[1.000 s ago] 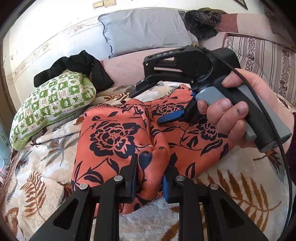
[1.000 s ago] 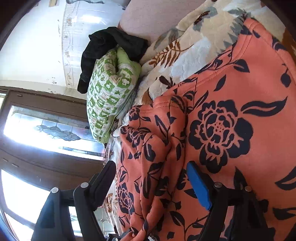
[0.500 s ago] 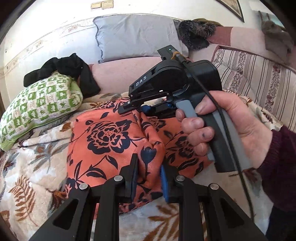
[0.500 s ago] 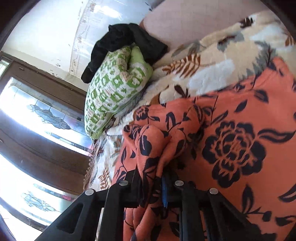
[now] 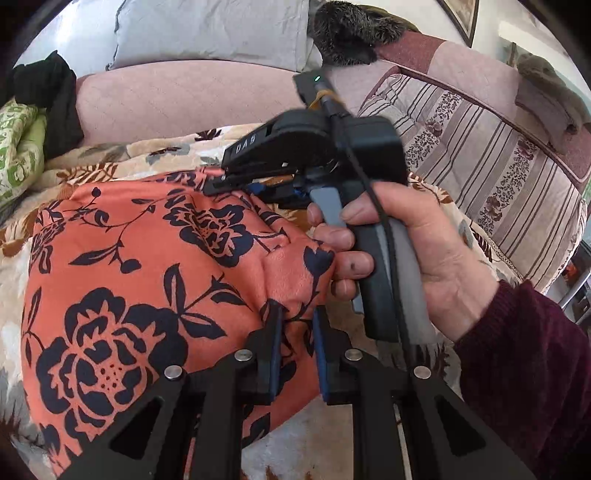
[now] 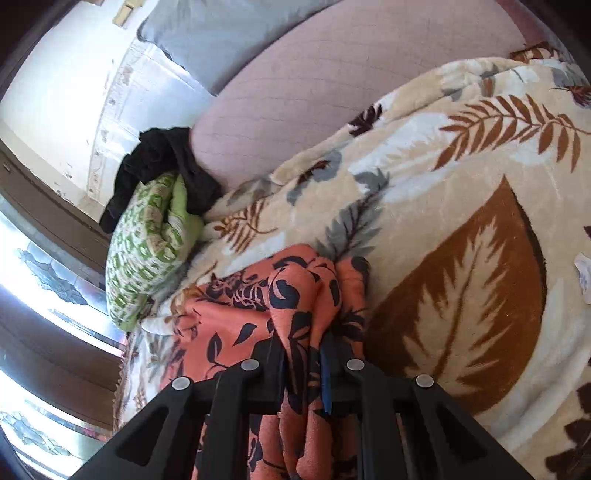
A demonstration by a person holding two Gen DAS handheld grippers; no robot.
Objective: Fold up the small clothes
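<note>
An orange garment with a dark floral print (image 5: 147, 280) lies on the leaf-patterned blanket (image 6: 461, 229). My left gripper (image 5: 297, 325) is shut on a bunched fold at its near right edge. My right gripper (image 5: 236, 184), held in a bare hand, is shut on the garment's far edge; in the right wrist view the gripper (image 6: 303, 354) pinches a gathered fold of the garment (image 6: 295, 295). The cloth between the two grippers is lifted and creased.
A green patterned cushion (image 6: 147, 243) with a black garment (image 6: 162, 162) on it lies at the left. A pink bolster (image 5: 184, 99) and a grey pillow (image 5: 207, 29) sit behind. A striped cushion (image 5: 480, 158) is at the right.
My right gripper has shut on the garment's far edge. Both grippers have carried their held edges rightward, folding the garment over itself and uncovering blanket on the right.
</note>
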